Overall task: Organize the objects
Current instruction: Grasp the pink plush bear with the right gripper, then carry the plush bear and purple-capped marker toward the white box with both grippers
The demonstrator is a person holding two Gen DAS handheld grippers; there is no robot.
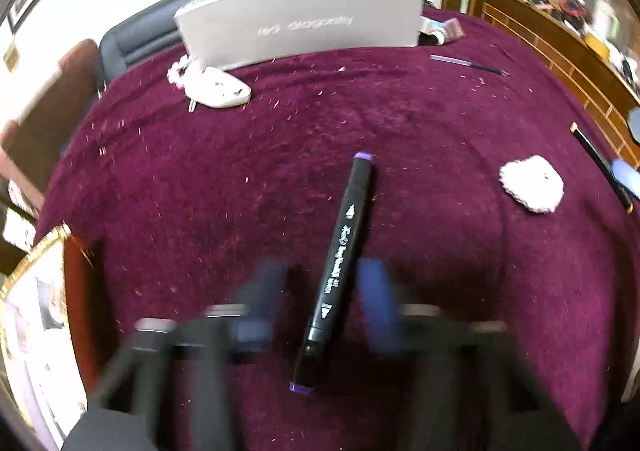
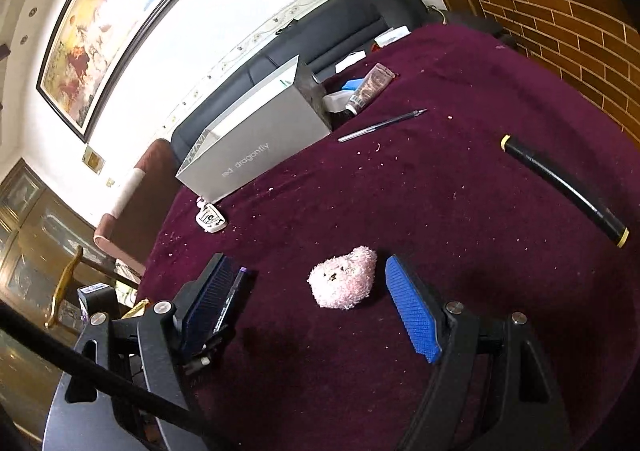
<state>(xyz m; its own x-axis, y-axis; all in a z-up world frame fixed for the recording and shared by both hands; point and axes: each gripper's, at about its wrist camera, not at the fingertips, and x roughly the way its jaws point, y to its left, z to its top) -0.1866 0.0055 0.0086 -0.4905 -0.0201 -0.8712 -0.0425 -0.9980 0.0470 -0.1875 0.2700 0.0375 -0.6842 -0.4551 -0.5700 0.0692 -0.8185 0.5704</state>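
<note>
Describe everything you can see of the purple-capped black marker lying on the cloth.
The marker is a slim black barrel with purple end caps and white print along its side. It lies flat on the maroon cloth, slightly tilted, between the open fingers of the left tool, which look clear of it, though blur hides any contact.

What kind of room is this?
Probably a home living room: a framed painting hangs above a dark sofa, beside a brick-patterned wall, with a plush toy on the maroon-covered table.
</note>
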